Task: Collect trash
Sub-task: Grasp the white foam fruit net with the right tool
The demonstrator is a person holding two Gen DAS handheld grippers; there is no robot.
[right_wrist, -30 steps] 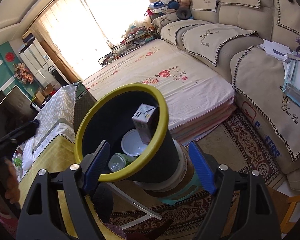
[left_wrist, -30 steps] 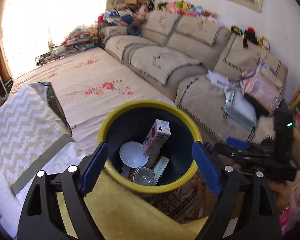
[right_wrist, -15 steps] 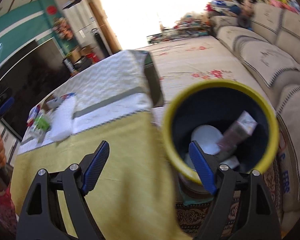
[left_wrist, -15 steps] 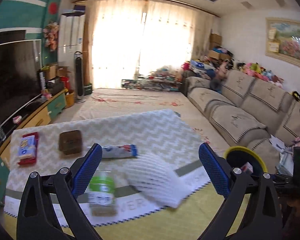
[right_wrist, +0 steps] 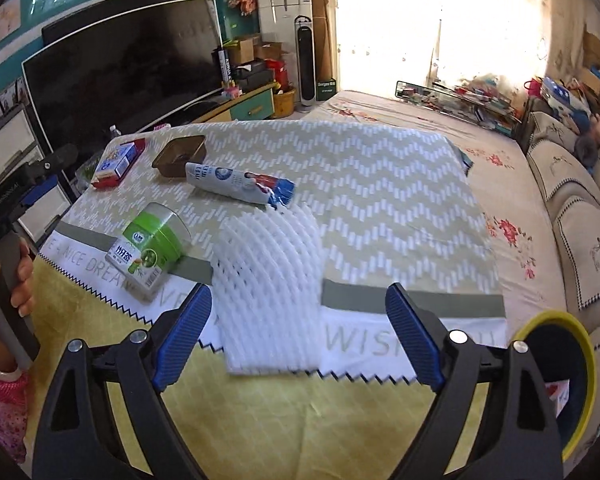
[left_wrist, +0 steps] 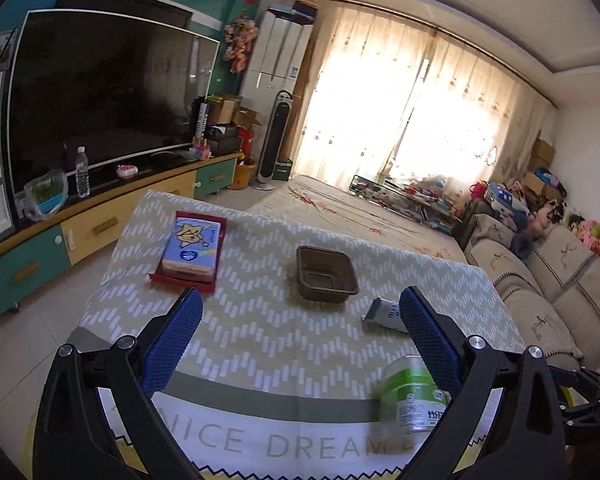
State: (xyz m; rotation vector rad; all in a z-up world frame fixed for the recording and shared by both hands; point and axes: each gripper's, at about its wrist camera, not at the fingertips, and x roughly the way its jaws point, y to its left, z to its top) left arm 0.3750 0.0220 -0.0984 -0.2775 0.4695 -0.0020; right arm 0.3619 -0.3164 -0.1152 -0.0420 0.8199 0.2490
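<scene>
Both your grippers, left and right, hang spread over the table, foam net lengthwise between right's fingers, jar and tube beside.

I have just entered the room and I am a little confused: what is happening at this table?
A person is clearing trash from the table with two hand-held tongs. Both are open and empty. The right tongs hover over the white foam net; the left tongs point at the table, near the green-lidded jar. A toothpaste tube and a brown tray also lie there. The yellow-rimmed bin stands beside the table.
</scene>
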